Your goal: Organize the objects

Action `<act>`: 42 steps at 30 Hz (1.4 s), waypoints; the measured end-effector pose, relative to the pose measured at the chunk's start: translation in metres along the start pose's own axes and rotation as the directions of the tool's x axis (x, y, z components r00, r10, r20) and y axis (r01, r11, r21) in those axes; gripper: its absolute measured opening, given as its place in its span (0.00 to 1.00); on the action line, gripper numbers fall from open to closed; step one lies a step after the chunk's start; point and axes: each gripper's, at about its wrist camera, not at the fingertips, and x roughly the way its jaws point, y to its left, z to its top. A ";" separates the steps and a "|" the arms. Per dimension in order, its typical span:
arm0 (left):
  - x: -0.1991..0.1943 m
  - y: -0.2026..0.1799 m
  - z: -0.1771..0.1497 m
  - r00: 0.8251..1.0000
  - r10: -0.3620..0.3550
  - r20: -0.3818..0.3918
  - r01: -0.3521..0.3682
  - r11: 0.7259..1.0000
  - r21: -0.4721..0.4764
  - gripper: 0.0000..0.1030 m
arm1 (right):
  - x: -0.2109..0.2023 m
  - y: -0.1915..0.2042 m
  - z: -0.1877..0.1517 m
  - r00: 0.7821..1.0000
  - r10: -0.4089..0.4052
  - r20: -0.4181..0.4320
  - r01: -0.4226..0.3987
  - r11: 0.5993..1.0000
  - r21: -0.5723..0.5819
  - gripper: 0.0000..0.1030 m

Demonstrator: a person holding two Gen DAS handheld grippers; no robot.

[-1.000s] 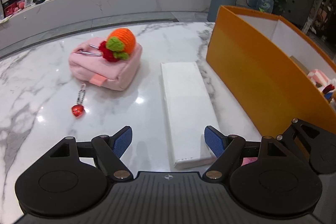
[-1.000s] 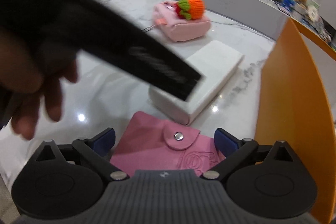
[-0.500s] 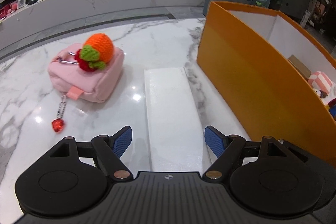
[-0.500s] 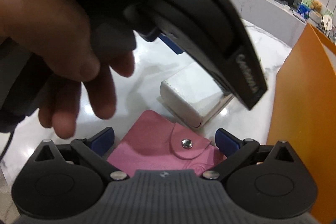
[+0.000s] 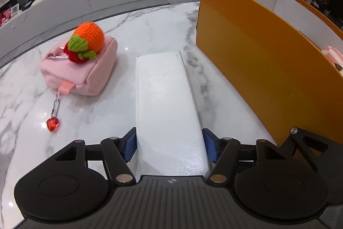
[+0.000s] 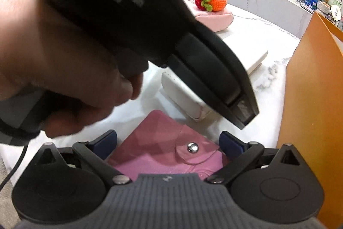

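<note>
At the bottom centre of the left wrist view the left gripper (image 5: 169, 146) straddles the near end of the white box (image 5: 165, 104), one blue pad on each long side. The jaws are spread about as wide as the box, and whether the pads already press on it I cannot tell. To do this step well, centre the box between the pads and close squarely on the long sides, low enough that the smooth faces do not slip. Held by one end, the box will likely droop — lift slowly and keep it level.

The right gripper (image 6: 168, 143), low in its own view, stands wide over the pink wallet (image 6: 158, 153) lying flat on the table (image 5: 25, 104), not gripping it; the left tool fills the upper left of that view.

Further up, at mid left, sits the pouch (image 5: 79, 70) with a knitted orange fruit on top and a red heart charm (image 5: 52, 124) on a chain. Along the right edge runs the orange bin (image 5: 257, 57) — probably where the box goes; clear its wall before lowering.
</note>
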 end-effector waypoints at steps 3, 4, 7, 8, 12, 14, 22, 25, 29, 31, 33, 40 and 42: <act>-0.007 0.009 -0.009 1.000 -0.008 -0.001 0.008 1.000 -0.006 0.70 | -0.003 0.002 -0.001 1.000 0.005 0.000 -0.005 1.000 -0.006 0.93; -0.011 0.012 -0.013 1.000 -0.007 -0.003 0.007 1.000 -0.008 0.70 | -0.004 0.002 -0.001 1.000 0.006 0.001 -0.006 1.000 -0.007 0.93; -0.021 0.025 -0.027 1.000 0.002 -0.009 -0.002 1.000 -0.020 0.70 | -0.006 0.004 -0.002 1.000 0.005 0.003 -0.005 1.000 -0.006 0.92; -0.026 0.030 -0.033 1.000 0.007 -0.013 -0.007 1.000 -0.024 0.70 | -0.006 0.005 -0.002 1.000 0.004 0.004 -0.004 1.000 -0.004 0.92; -0.043 0.044 -0.055 0.999 0.028 -0.022 -0.029 0.999 -0.045 0.70 | -0.008 0.007 -0.002 1.000 -0.006 0.004 0.006 1.000 0.014 0.90; -0.050 0.047 -0.065 0.999 0.035 -0.025 -0.036 0.998 -0.051 0.70 | -0.009 0.002 -0.003 1.000 -0.012 0.006 0.012 1.000 0.027 0.88; -0.063 0.050 -0.082 0.998 0.054 -0.027 -0.056 0.996 -0.074 0.70 | -0.012 0.002 -0.007 0.999 -0.030 0.016 0.029 0.998 0.064 0.83; -0.063 0.050 -0.083 0.998 0.057 -0.030 -0.059 0.995 -0.079 0.70 | -0.012 0.005 -0.006 0.999 -0.029 0.017 0.028 0.998 0.065 0.83; -0.063 0.050 -0.083 0.998 0.059 -0.028 -0.061 0.994 -0.087 0.70 | -0.012 0.005 -0.006 1.000 -0.022 0.022 0.021 0.997 0.068 0.82; -0.064 0.050 -0.084 0.998 0.061 -0.024 -0.063 0.993 -0.098 0.70 | -0.013 0.004 -0.006 1.000 -0.017 0.026 0.015 0.997 0.070 0.82; -0.065 0.049 -0.086 0.998 0.065 -0.016 -0.066 0.992 -0.106 0.70 | -0.016 0.004 -0.006 0.999 -0.012 0.036 0.009 0.997 0.075 0.81; -0.078 0.054 -0.093 0.998 0.062 0.018 -0.058 0.986 -0.157 0.69 | -0.023 0.004 -0.006 0.999 -0.009 0.053 0.005 0.997 0.080 0.80; -0.085 0.057 -0.092 0.998 0.062 0.030 -0.056 0.984 -0.171 0.69 | -0.024 0.004 -0.005 0.999 -0.005 0.053 0.001 0.997 0.081 0.78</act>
